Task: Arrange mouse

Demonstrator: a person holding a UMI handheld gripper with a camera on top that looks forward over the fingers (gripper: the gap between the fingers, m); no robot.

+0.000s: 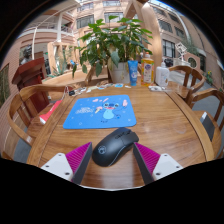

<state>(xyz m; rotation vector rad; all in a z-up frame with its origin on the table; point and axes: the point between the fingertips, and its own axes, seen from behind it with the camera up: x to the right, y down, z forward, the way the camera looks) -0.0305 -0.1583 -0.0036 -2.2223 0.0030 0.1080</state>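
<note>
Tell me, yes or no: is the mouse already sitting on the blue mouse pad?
No. The black mouse rests on the bare wooden table between the gripper fingers, short of the blue mouse pad.

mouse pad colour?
Blue, with a cartoon print; mouse pad shows in the gripper view, beyond the mouse.

We count one black mouse (pixel 116 146), one blue mouse pad (pixel 100 112), one potted plant (pixel 117 45), and three wooden chairs (pixel 22 112).
</note>
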